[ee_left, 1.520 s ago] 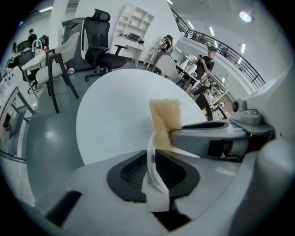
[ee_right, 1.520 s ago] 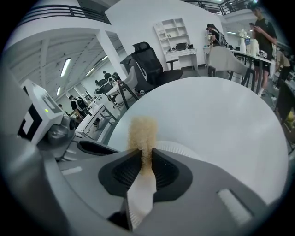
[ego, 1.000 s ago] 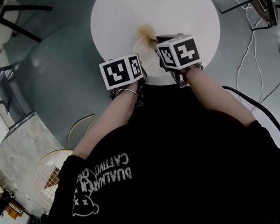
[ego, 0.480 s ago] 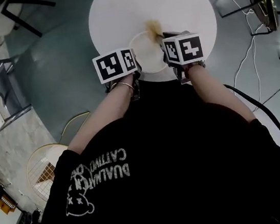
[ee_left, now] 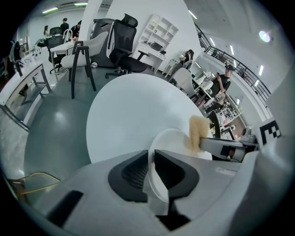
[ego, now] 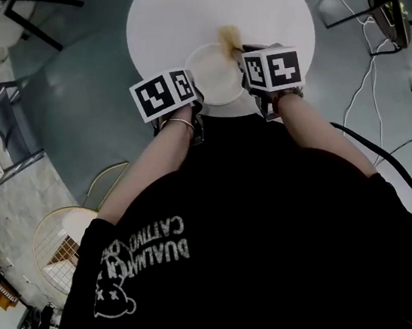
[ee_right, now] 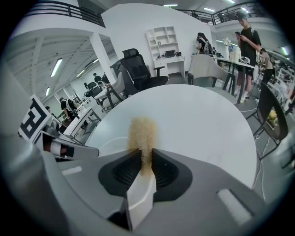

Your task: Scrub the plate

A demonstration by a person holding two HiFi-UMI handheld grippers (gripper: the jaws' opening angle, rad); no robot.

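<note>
Left tool clamped on plate rim, top centre of head view. Right tool clamped on tan sponge at plate's upper-right edge. White round tabletop.

Round white table top centre. Black office chair and white shelf behind it. Cables on floor, right. Wire chair lower left. Person standing upper right.

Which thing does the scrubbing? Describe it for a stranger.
On the round white table, a white plate is held at the near edge by the left tool. At its far rim the right tool clamps the scrubber: a tan, fuzzy tuft among white things.
</note>
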